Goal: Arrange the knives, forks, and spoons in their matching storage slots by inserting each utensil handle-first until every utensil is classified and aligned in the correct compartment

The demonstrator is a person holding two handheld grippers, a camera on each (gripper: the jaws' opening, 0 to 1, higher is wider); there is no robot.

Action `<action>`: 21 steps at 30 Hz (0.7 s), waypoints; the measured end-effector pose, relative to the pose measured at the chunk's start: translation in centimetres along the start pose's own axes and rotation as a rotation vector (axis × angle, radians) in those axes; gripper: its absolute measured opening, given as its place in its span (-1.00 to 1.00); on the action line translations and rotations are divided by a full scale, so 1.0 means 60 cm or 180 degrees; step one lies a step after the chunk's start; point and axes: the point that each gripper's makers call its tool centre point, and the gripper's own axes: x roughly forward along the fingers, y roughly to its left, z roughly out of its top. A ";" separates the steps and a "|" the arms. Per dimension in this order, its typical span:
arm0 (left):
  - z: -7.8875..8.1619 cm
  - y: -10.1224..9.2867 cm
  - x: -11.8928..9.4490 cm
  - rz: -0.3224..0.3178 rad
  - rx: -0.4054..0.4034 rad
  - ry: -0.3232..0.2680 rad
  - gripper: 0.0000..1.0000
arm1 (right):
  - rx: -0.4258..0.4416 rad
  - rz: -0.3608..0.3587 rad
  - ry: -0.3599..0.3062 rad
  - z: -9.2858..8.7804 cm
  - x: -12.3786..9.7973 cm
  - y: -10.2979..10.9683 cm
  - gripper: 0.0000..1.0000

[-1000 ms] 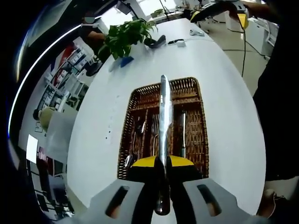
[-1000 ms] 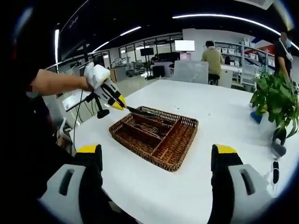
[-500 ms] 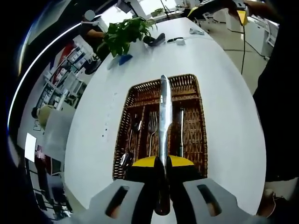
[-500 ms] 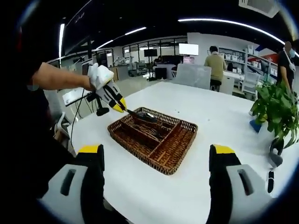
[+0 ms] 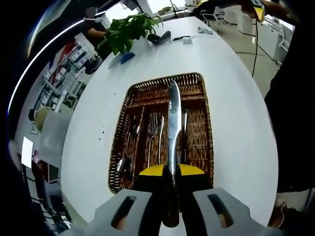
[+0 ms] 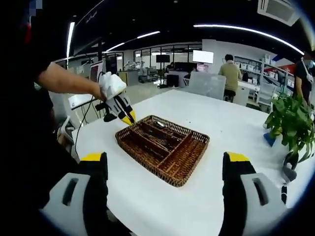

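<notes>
While the knife is held over the basket, state as follows.
Spoons point(image 5: 125, 162): leftmost slot of the wicker basket point(image 5: 203, 98), lying lengthwise.
Forks point(image 5: 151, 132): next slot right, tines far.
Knife point(image 5: 173, 115): clamped in the jaws of the left gripper point(image 5: 171, 172), blade pointing far, above the basket near the divider between the fork slot and the knife slot; another knife point(image 5: 185, 128) already lies just right.
Right gripper point(image 6: 167, 169): jaws wide apart, nothing between them, hovering over the white tabletop point(image 6: 231, 123) near the basket.
Risk: blade leads, so handle-first insertion may fail; knife could catch the divider or drop among forks.
</notes>
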 end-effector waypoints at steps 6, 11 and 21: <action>-0.007 -0.005 0.011 -0.0053 -0.0028 0.0027 -0.87 | 0.0194 -0.0034 0.0007 -0.003 -0.004 -0.004 1.00; -0.011 -0.009 0.020 -0.0089 -0.0041 0.0025 -0.87 | 0.0239 -0.0054 0.0000 -0.004 -0.007 -0.006 1.00; -0.014 -0.023 0.045 -0.0176 -0.0131 -0.0027 -0.88 | 0.0415 -0.0058 -0.0032 -0.003 -0.011 -0.005 1.00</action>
